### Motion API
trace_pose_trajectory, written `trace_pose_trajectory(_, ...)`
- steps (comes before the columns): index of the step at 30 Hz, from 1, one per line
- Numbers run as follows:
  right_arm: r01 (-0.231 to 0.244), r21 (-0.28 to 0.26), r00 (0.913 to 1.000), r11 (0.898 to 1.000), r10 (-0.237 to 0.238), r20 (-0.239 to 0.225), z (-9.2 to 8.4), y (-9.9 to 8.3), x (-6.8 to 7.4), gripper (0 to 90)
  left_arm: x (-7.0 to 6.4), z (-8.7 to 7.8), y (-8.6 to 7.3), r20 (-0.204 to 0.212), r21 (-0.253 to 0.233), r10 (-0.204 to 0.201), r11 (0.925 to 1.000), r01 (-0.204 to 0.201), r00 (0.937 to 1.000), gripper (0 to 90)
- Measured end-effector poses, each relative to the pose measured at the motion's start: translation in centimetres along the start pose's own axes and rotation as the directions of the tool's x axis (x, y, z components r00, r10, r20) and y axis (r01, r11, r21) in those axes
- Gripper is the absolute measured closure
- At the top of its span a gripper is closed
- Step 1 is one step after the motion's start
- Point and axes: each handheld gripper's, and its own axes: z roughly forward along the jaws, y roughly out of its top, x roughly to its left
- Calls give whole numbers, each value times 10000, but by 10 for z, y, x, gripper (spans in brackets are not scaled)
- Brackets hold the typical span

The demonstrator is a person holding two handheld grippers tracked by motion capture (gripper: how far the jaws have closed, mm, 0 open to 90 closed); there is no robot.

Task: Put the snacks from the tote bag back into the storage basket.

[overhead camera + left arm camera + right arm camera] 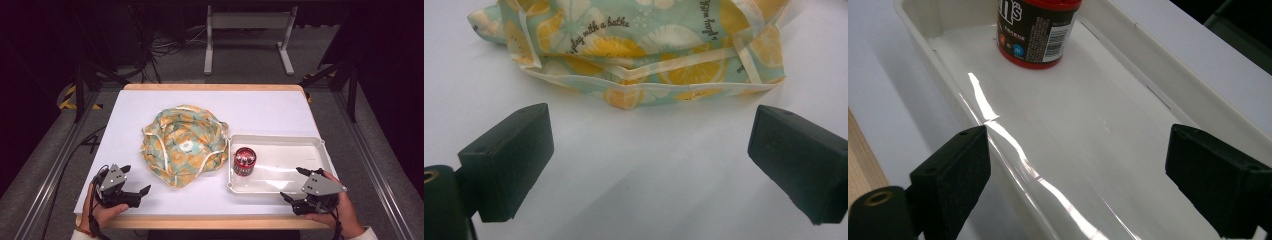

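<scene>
Dark room w/ grey floor (40,165), cables (165,47) and white frame legs (247,22) behind wood-edged table (210,87).

Cloth bag (183,145) lies mid-bench (260,110), a bit left of centre. Tray (300,145) sits just right of it, nearly touching. Jar (244,161) stands upright in tray's left end, near the bag. Left gripper (134,180) at front-left edge, before the bag; right gripper (296,184) front-right, over tray's front rim
</scene>
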Motion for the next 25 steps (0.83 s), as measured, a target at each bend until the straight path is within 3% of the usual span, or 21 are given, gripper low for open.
trace_pose_trajectory(17,-72,3,10000,10000,72,-2,0,-2,-2,114,-6,3,7,-181,226,238,9995,-234,9996,58)
trace_pose_trajectory(25,-260,-97,9995,9996,261,179,-5,-3,-4,114,-4,5,11,-113,155,157,9998,-156,9998,64)
